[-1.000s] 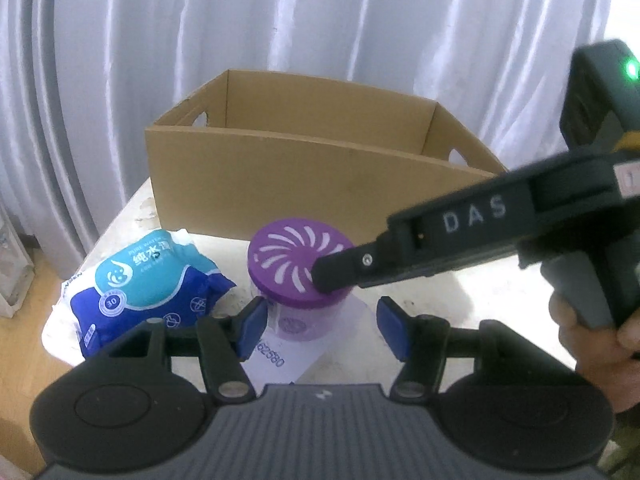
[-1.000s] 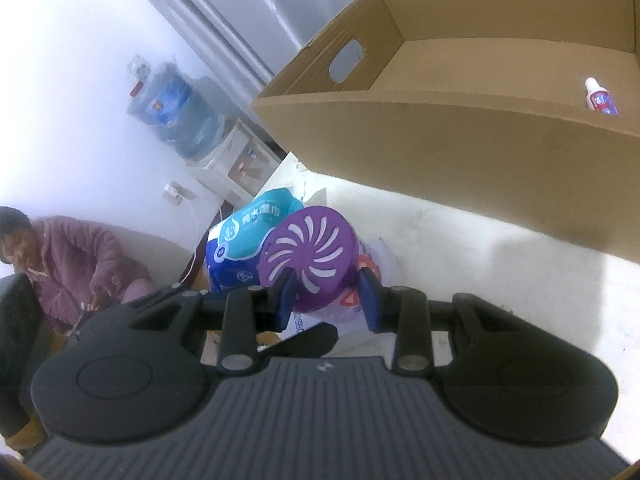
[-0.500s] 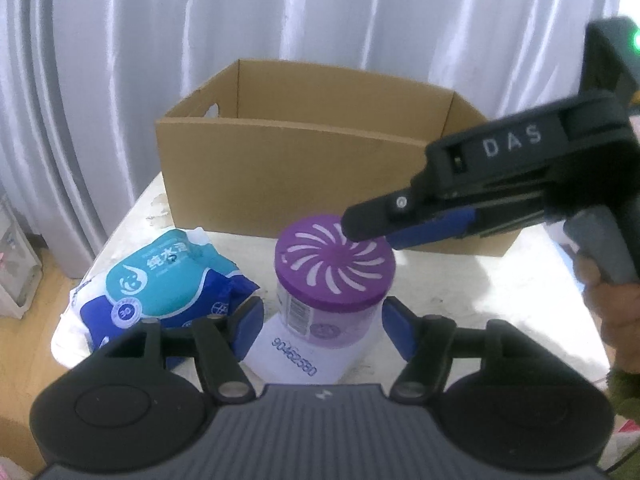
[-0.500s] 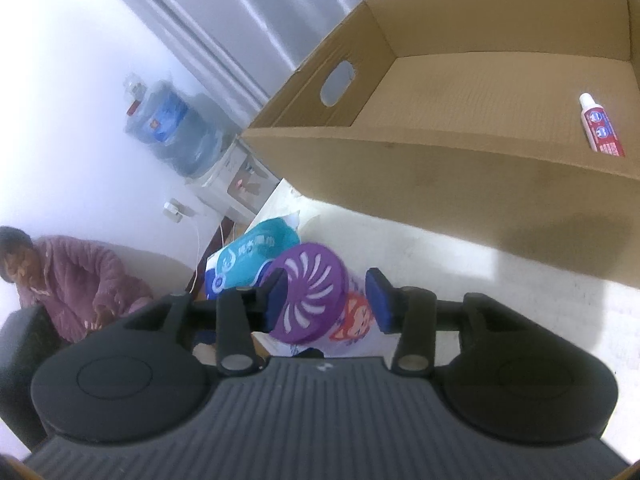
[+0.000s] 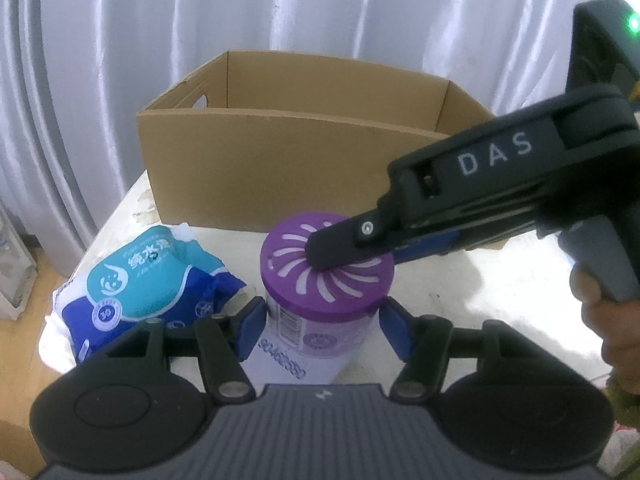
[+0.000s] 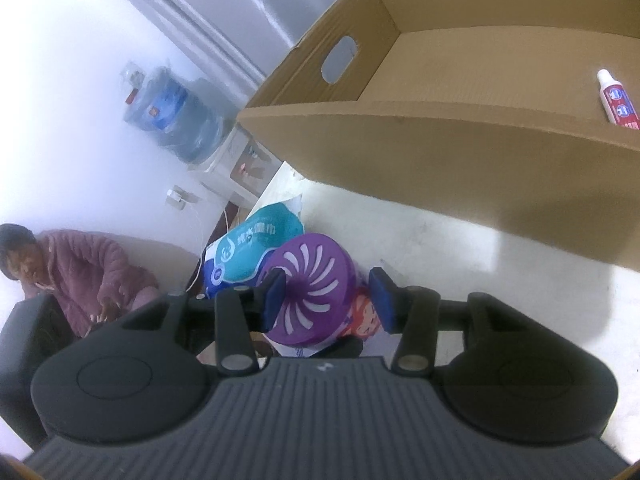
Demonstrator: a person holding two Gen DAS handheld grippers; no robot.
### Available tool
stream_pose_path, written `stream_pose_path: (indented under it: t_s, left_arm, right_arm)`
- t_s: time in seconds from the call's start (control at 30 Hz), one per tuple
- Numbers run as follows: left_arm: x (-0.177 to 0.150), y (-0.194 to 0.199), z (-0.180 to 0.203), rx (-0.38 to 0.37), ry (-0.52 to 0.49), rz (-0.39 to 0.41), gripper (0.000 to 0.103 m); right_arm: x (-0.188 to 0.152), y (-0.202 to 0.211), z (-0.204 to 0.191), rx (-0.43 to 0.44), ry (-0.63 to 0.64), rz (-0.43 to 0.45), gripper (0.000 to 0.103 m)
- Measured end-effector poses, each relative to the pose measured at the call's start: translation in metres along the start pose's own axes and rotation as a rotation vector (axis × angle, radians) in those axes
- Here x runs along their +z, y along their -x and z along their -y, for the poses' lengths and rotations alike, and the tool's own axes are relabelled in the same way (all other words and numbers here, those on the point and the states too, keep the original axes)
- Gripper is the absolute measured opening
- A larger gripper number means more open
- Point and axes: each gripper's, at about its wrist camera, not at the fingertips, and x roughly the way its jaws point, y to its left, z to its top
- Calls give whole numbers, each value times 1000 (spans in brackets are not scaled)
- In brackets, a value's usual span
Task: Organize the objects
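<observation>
— What carries it all?

— A white table (image 5: 460,280), its top scuffed and stained, with a rounded corner at about nine o'clock in the left wrist view.

— And what rests straight on it?

— At twelve o'clock an open cardboard box (image 5: 280,160), hand-holes cut in its end walls. At nine o'clock a blue and teal wipes pack (image 5: 148,280), lying flat near the table edge. At the centre a white paper slip (image 5: 280,364) printed with digits, and on that stands a jar with a purple slotted lid (image 5: 320,276), upright.

— Does the jar touch the box?

— No, it stands apart from it, just beside the pack.
</observation>
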Motion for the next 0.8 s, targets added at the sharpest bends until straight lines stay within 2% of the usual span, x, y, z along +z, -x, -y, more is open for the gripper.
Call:
stream_pose_path:
  t_s: [0.3,0.8]
  left_arm:
    - [-6,6,4,4,4,7,63]
    - [-8,-7,3,-1,-8,-16,66]
  right_arm:
    - [-11,7,-4,-5,16,-9,46]
    - [-10,9,-7,-24,22,-20,46]
